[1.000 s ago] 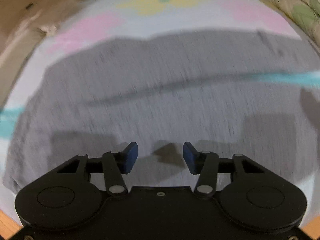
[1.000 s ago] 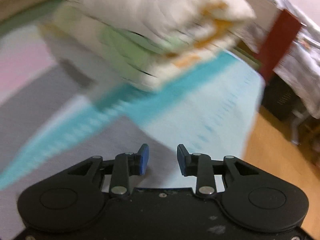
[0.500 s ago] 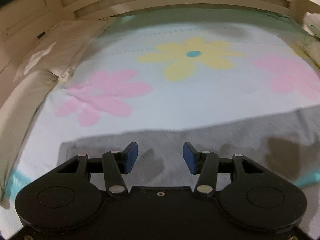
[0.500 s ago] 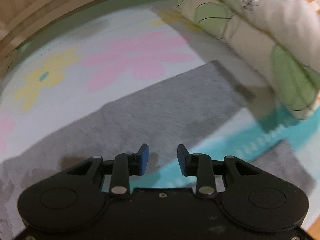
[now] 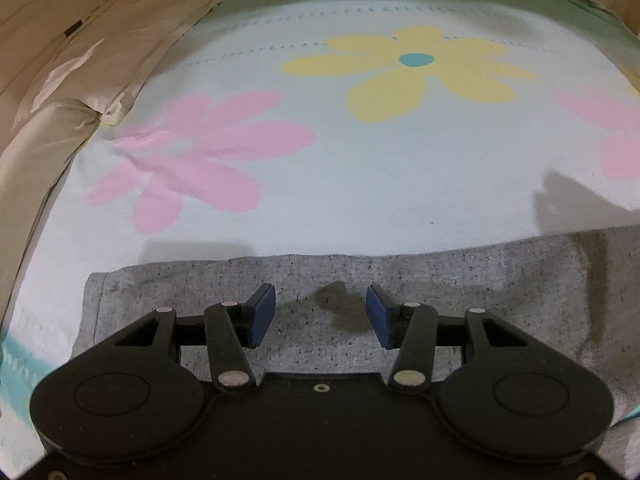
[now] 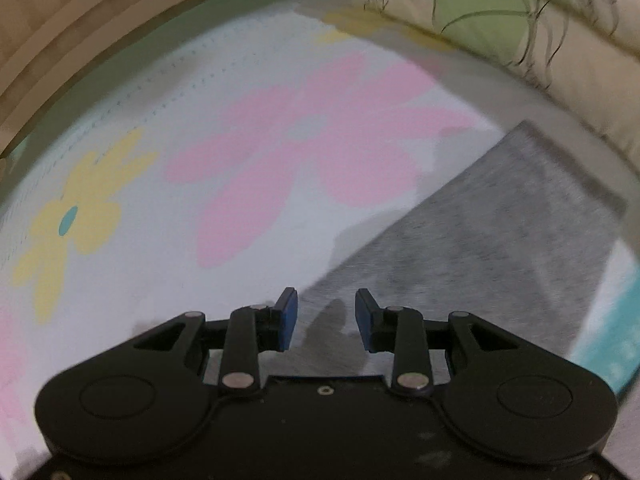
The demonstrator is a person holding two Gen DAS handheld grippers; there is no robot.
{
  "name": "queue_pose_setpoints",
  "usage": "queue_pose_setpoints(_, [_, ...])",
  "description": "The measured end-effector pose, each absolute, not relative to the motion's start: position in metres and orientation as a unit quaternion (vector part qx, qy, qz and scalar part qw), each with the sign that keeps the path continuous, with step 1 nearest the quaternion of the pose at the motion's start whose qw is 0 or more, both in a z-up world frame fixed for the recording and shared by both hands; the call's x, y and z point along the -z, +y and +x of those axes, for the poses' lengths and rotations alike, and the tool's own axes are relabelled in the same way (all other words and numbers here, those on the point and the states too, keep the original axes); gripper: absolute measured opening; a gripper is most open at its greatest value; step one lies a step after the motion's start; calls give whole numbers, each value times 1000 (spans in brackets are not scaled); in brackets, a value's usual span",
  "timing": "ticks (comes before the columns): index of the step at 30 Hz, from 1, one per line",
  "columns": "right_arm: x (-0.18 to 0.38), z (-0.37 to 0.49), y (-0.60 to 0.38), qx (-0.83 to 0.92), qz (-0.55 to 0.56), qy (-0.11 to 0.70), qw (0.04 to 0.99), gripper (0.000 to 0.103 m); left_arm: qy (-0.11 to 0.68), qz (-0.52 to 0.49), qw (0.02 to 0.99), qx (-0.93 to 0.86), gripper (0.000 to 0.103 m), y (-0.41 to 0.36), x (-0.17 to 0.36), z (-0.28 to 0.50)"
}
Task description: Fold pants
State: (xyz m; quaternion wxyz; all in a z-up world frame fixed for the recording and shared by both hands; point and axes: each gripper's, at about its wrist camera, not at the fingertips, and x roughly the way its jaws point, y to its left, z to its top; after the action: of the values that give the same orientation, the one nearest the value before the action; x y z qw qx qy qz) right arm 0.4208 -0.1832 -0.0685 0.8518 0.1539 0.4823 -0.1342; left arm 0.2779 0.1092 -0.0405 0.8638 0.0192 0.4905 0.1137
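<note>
Grey speckled pants (image 5: 460,292) lie flat on a pale bedsheet with flower prints. In the left wrist view my left gripper (image 5: 321,316) is open and empty, low over the pants near their far edge and left end. In the right wrist view the pants (image 6: 500,240) stretch away to the right. My right gripper (image 6: 323,318) is open and empty, hovering over the pants' far edge where it meets the sheet.
The bedsheet (image 5: 360,184) carries pink and yellow flowers. A beige pillow (image 5: 80,80) lies at the left edge. A folded floral quilt (image 6: 540,40) sits at the right end beyond the pants. A wooden bed frame (image 6: 80,40) runs along the back.
Both grippers swung toward the far edge of the pants and settled low over it. The right view turned away from the quilt. Both stayed open.
</note>
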Motion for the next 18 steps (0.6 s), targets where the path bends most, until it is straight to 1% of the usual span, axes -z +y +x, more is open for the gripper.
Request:
queue_pose_setpoints(4, [76, 428, -171, 146, 140, 483, 852, 34, 489, 17, 864, -117, 57, 111, 40, 280])
queue_pose_setpoints(9, [87, 427, -167, 150, 100, 508, 842, 33, 496, 11, 861, -116, 57, 110, 41, 279])
queue_pose_setpoints(11, [84, 425, -171, 129, 94, 523, 837, 19, 494, 8, 862, -115, 57, 111, 38, 278])
queue_pose_setpoints(12, [82, 424, -174, 116, 100, 528, 835, 5, 493, 6, 862, -114, 57, 111, 37, 278])
queue_pose_setpoints(13, [78, 420, -179, 109, 105, 530, 834, 2, 492, 3, 863, -113, 57, 112, 36, 278])
queue_pose_setpoints(18, [60, 389, -201, 75, 85, 535, 837, 1, 486, -15, 868, -101, 57, 119, 28, 276])
